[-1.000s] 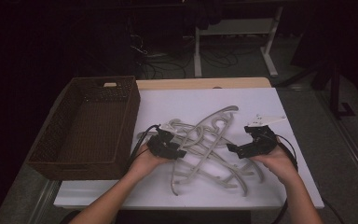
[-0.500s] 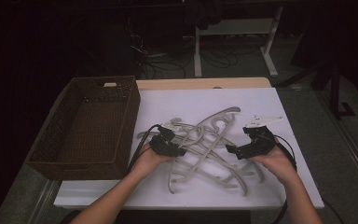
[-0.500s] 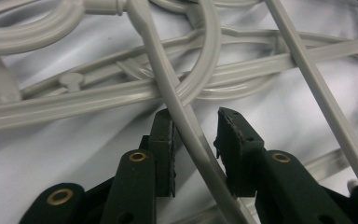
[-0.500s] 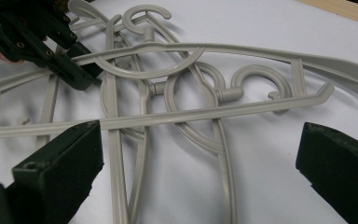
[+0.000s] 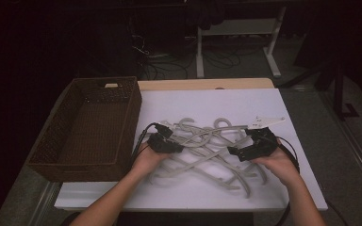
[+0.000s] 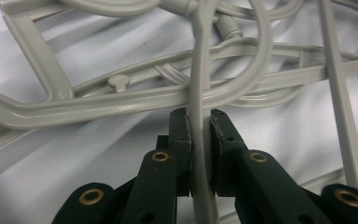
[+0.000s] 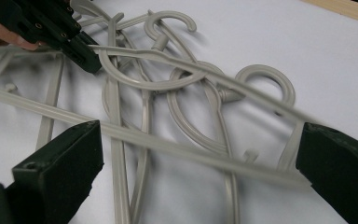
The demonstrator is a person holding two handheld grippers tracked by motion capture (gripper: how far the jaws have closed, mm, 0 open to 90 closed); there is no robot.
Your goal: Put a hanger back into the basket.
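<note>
Several grey plastic hangers (image 5: 207, 143) lie tangled on the white table top (image 5: 226, 101). My left gripper (image 5: 178, 148) sits at the left edge of the pile. Its jaws have just been closing and now pinch a thin hanger bar (image 6: 199, 93) that runs straight up between the pads (image 6: 181, 128). My right gripper (image 5: 234, 151) rests at the right of the pile with its jaws wide apart. A long hanger bar (image 7: 177, 147) crosses the gap between them untouched. The left gripper (image 7: 77, 49) also shows at the top left of the right gripper view.
A dark wicker basket (image 5: 132, 101), empty inside, stands at the left of the table next to the left hand. A wooden strip (image 5: 207, 84) runs along the table's far edge. Bare white table lies behind and in front of the pile.
The left gripper's jaws have closed onto the hanger bar. The hanger whose hook reached toward the far right has shifted nearer and lies lower in the pile. The right hand has stayed put.
</note>
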